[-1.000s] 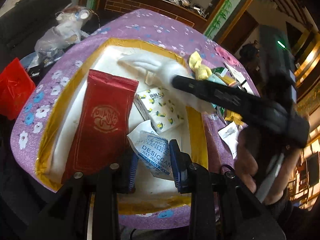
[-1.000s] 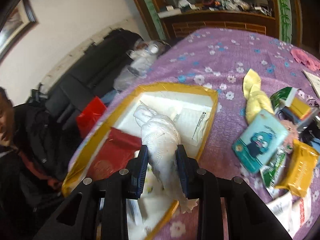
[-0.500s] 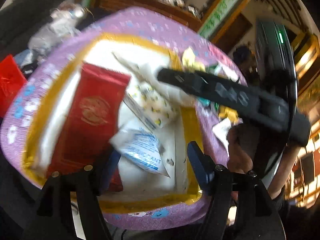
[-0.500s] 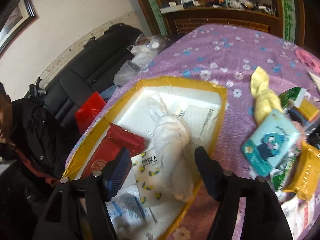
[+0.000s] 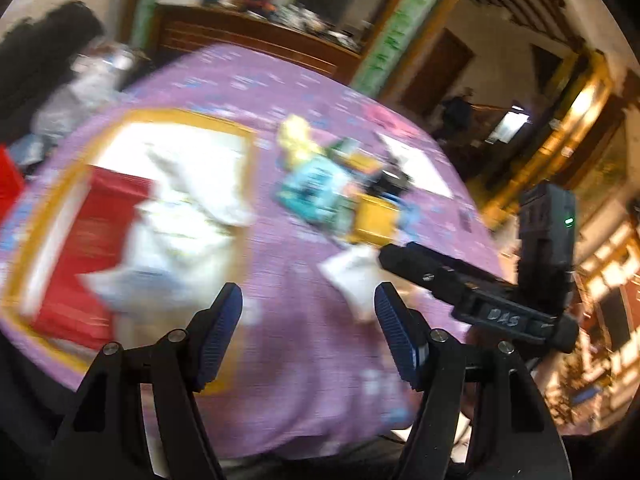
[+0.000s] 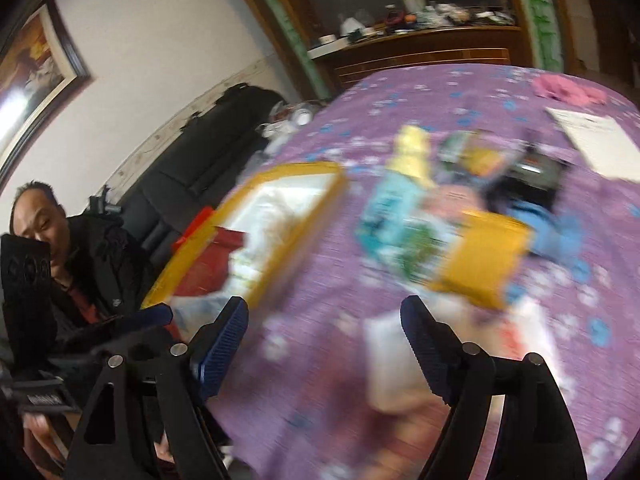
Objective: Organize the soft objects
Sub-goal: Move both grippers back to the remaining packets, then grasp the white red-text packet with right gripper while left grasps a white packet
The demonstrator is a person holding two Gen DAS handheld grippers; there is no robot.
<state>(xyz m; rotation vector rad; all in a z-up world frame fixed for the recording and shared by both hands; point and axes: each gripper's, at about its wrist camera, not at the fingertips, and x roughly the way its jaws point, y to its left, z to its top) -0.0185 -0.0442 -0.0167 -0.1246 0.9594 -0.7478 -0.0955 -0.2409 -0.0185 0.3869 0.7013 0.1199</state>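
A yellow-rimmed white tray (image 5: 248, 136) (image 6: 316, 168) on the purple flowered tablecloth holds a red pouch (image 5: 100, 216), a white cloth bundle (image 5: 200, 184) and white packets. My left gripper (image 5: 306, 336) is open and empty, over the cloth right of the tray. My right gripper (image 6: 324, 344) is open and empty above a white packet (image 6: 392, 364), which also shows in the left wrist view (image 5: 356, 276). Loose items lie right of the tray: a yellow cloth (image 6: 412, 152), a teal pack (image 6: 388, 208) and a yellow pack (image 6: 484, 256). Both views are blurred.
A white sheet (image 6: 596, 136) and a pink cloth (image 6: 568, 88) lie at the far right. A wooden cabinet (image 6: 420, 48) stands behind the table. A black sofa (image 6: 200, 152) and a person (image 6: 60, 248) are at the left.
My right gripper let go of the white cloth bundle in the tray and opened. My left gripper released the desiccant packet and opened. Both grippers swung right, away from the tray.
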